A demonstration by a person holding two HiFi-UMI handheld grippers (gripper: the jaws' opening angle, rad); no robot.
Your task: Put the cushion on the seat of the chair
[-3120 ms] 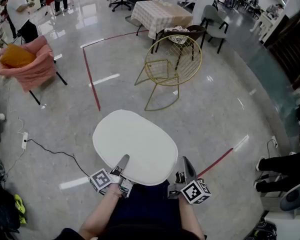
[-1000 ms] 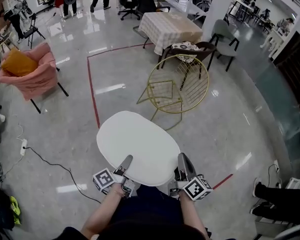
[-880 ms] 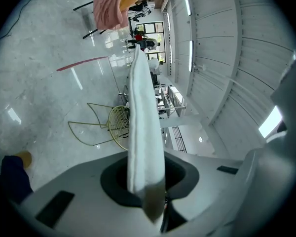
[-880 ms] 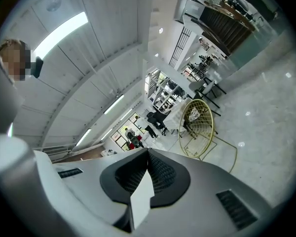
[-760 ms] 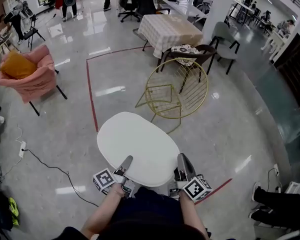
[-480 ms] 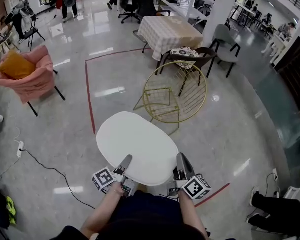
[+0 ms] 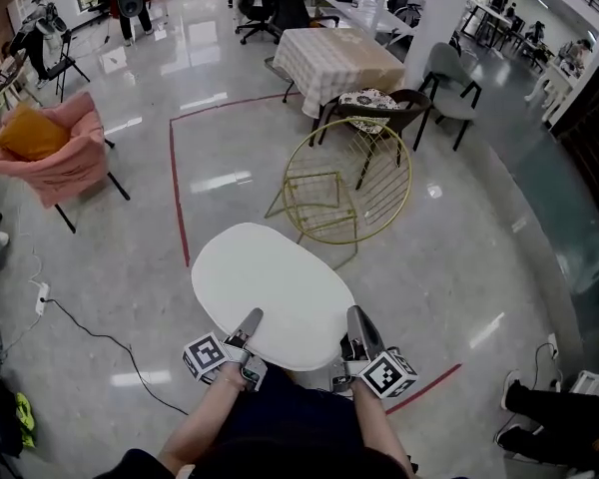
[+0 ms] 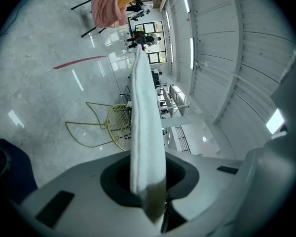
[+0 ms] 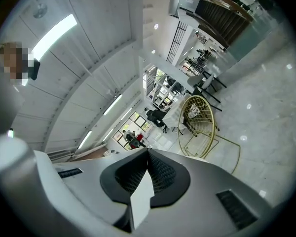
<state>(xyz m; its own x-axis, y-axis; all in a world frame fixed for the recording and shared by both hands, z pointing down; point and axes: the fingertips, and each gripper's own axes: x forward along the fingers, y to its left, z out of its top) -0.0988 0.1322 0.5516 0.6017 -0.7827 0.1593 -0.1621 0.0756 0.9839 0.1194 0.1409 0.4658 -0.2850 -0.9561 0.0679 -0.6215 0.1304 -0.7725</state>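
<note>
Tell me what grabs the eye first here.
A big white oval cushion fills the lower middle of the head view, held flat at its near edge by the left gripper and right gripper, jaws clamped on it. Just beyond stands the empty gold wire chair.

Both forearms (image 7: pixel 202 425) are reaching forward, side by side. The left gripper (image 7: pixel 248 319) and right gripper (image 7: pixel 353 319) are pointing roughly level, each clamping its jaws on the cushion (image 7: pixel 270 282) edge.

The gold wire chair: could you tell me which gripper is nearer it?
Right. The gold wire chair stands almost straight ahead of the right gripper; the left gripper is offset further left.
</note>
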